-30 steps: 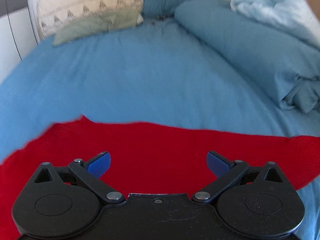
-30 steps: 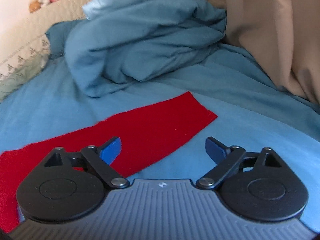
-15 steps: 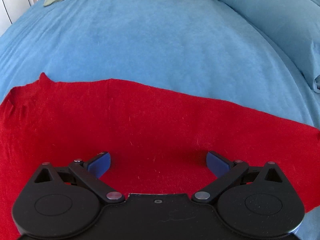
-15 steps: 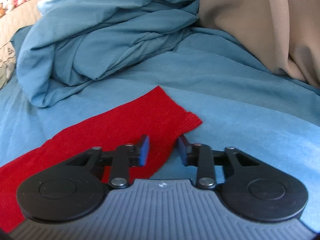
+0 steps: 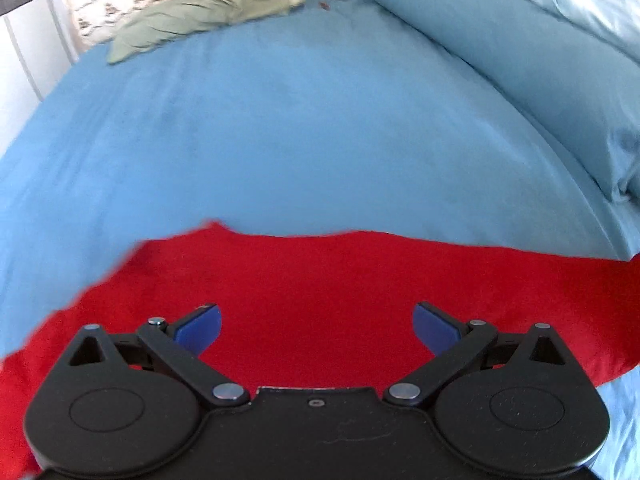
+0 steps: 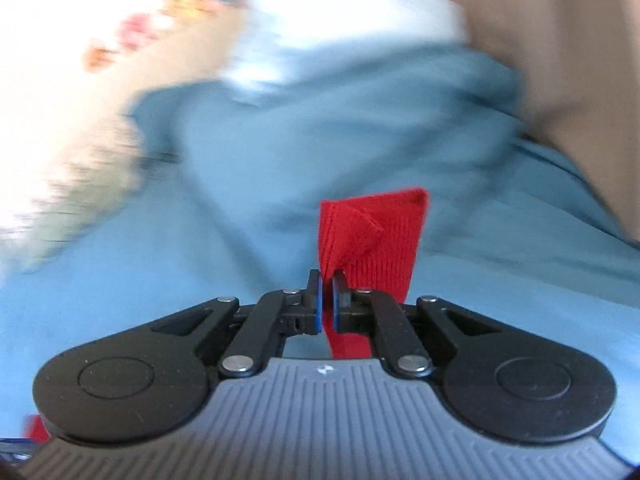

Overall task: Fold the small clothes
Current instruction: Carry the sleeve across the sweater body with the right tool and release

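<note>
A red knit garment [image 5: 328, 280] lies spread across the blue bed sheet [image 5: 280, 128] in the left wrist view. My left gripper [image 5: 316, 326] hovers over it, open, with nothing between its blue pads. In the right wrist view my right gripper [image 6: 327, 294] is shut on one end of the red garment [image 6: 376, 236]. That end stands up past the fingertips, creased and lifted off the bed. The right view is blurred by motion.
A rolled blue duvet [image 5: 520, 60] lies along the right side of the bed. A pale green pillow [image 5: 200, 16] and a patterned headboard sit at the far end. A beige curtain [image 6: 560, 40] hangs at the right. White wall panels border the left.
My right gripper closed on the garment's end and raised it off the bed. The left gripper dipped toward the cloth, then drew back, staying open.
</note>
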`<move>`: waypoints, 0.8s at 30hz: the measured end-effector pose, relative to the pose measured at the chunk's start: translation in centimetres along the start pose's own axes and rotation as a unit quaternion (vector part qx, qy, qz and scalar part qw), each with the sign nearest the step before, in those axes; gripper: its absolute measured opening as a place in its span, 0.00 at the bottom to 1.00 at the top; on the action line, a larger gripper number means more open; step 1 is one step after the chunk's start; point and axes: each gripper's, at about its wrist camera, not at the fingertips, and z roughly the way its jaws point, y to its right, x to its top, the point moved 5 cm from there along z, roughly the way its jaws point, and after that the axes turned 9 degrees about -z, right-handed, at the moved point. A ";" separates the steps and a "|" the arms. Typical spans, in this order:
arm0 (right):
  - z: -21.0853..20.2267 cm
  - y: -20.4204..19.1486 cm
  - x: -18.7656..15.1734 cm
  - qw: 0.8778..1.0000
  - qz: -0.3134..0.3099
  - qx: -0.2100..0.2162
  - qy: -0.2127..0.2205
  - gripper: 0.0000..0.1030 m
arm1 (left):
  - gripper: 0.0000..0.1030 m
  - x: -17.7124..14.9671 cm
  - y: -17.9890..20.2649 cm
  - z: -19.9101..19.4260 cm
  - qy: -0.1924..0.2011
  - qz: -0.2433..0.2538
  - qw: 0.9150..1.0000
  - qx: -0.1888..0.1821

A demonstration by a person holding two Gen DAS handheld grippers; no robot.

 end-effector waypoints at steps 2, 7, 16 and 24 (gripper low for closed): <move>-1.3 -5.5 1.6 0.998 -0.015 0.061 0.016 0.19 | 1.00 0.3 -3.3 -1.6 0.000 -0.015 1.000 0.001; -3.5 -21.1 0.4 0.972 -0.084 0.220 0.022 0.19 | 1.00 -0.3 -12.6 -4.1 -0.013 -0.069 0.998 0.005; -1.1 -39.3 -19.7 0.907 -0.244 0.327 -0.105 0.19 | 1.00 -9.1 -27.8 -3.5 -0.057 -0.149 0.983 0.085; -1.8 -41.2 -28.2 0.872 -0.347 0.324 -0.118 0.48 | 1.00 -13.5 -28.7 -3.9 -0.071 -0.192 0.977 0.059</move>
